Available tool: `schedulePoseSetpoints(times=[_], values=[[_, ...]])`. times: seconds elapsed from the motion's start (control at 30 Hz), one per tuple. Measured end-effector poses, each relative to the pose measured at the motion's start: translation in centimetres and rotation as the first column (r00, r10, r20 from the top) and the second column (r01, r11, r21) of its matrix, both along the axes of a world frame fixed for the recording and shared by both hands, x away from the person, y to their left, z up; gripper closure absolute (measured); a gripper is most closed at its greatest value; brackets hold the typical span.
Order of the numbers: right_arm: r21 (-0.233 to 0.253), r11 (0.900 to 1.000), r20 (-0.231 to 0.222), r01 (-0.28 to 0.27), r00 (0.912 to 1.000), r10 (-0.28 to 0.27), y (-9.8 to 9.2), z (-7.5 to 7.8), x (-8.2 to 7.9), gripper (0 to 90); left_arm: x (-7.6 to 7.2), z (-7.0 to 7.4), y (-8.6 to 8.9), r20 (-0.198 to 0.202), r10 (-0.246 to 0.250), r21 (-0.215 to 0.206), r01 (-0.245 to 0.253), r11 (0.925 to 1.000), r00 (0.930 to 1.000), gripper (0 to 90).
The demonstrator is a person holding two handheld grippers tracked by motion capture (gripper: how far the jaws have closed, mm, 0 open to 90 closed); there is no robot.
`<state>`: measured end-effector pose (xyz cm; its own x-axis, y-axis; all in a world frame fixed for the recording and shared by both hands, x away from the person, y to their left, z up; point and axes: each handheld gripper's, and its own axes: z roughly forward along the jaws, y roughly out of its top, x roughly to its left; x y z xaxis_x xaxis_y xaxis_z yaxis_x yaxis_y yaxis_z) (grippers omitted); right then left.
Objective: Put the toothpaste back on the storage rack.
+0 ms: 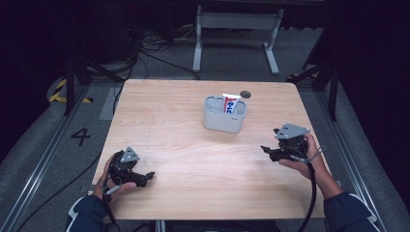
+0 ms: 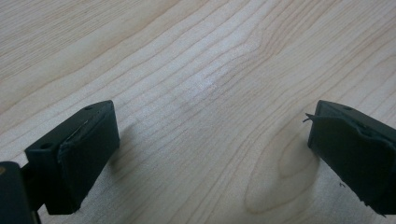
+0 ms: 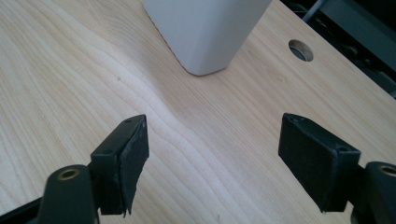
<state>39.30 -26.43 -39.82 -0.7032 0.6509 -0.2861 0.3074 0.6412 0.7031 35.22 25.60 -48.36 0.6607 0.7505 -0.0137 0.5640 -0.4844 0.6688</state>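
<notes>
Down at the near edge of the wooden table (image 1: 193, 169), the left gripper (image 1: 147, 177) sits low over the boards at the near-left corner, cradled in the person's left hand (image 1: 113, 186), its grey three-cornered plate on top and its tips pointing toward the middle of the table. In the left gripper view its jaws stand wide apart, nothing between them but bare wood grain, one black pad (image 2: 84, 158) at the left and the other at the right with a frayed edge. A cable trails off the near edge beside the dark blue sleeve (image 1: 84, 212).

Across on the right, a touch farther in, the right gripper (image 1: 267, 151) hovers above the table in the person's right hand (image 1: 302, 157), tips pointing left and inward. The right gripper view shows its jaws spread wide too, empty, with the wood between them and the pale wall of the caddy (image 3: 205, 32) ahead of them.

Farther up the table stands that grey caddy (image 1: 224, 119), upright, behind the centre and well apart from both grippers. A toothpaste tube (image 1: 230, 103), white with red and blue, stands inside it toward its right end, poking above the rim. Just beyond the caddy, a round hole (image 1: 245, 94) marks the tabletop near the far edge.
</notes>
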Motion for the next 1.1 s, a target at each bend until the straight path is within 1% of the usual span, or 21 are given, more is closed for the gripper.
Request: schedulePoseSetpoints(times=[0.13, 0.37, 0.53, 0.63, 0.73, 0.83, 0.9, 0.97, 1.07, 1.1], values=[[-0.002, 1.0, 0.004, -0.002, 1.0, 0.002, -0.5, -0.6, -0.7, 25.2, 0.0, 0.0, 0.0, 0.0, 0.0, 0.0, 0.0, 1.0, 1.0, 2.4], [-0.017, 1.0, -0.014, -0.007, 0.9999, 0.007, -1.4, -1.9, -1.5, 24.7, 0.0, 0.0, 0.0, 0.0, 0.0, 0.0, 0.0, 1.0, 1.0, 2.4], [-0.025, 1.0, -0.02, 0.0, 0.9998, 0.0, -2.1, -2.7, -2.0, 24.6, 0.0, 0.0, 0.0, 0.0, 0.0, 0.0, 0.0, 1.0, 1.0, 2.4], [-0.014, 1.0, -0.026, 0.006, 0.9996, -0.007, -2.4, -3.1, -2.4, 24.6, 0.0, 0.0, 0.0, 0.0, 0.0, 0.0, 0.0, 1.0, 1.0, 2.4], [-0.008, 1.0, -0.034, 0.018, 0.9993, -0.018, -3.0, -4.0, -3.0, 24.6, 0.0, 0.0, 0.0, 0.0, 0.0, 0.0, 0.0, 1.0, 1.0, 2.4], [-0.018, 0.999, -0.046, 0.031, 0.9984, -0.032, -3.6, -4.7, -3.3, 24.4, 0.0, 0.0, 0.0, 0.0, 0.002, -0.001, -0.002, 1.0, 1.0, 2.4], [-0.008, 0.999, -0.057, 0.043, 0.9974, -0.044, -4.0, -5.0, -3.4, 23.8, 0.0, 0.0, 0.0, -0.001, 0.001, -0.001, -0.001, 1.0, 1.0, 2.4], [0.005, 0.998, -0.054, 0.06, 0.9968, -0.06, -4.5, -5.1, -3.5, 23.6, 0.1, 0.0, 0.0, 0.001, -0.003, 0.0, 0.003, 1.0, 1.0, 2.2], [0.029, 0.996, -0.065, 0.079, 0.9949, -0.077, -5.2, -5.3, -3.7, 23.5, 0.1, 0.0, 0.0, 0.002, -0.005, 0.003, 0.005, 1.0, 1.0, 2.1], [0.03, 0.996, -0.067, 0.081, 0.9946, -0.079, -5.4, -5.3, -3.8, 23.2, 0.1, 0.0, 0.0, 0.002, -0.005, 0.003, 0.005, 1.0, 1.0, 2.1]])
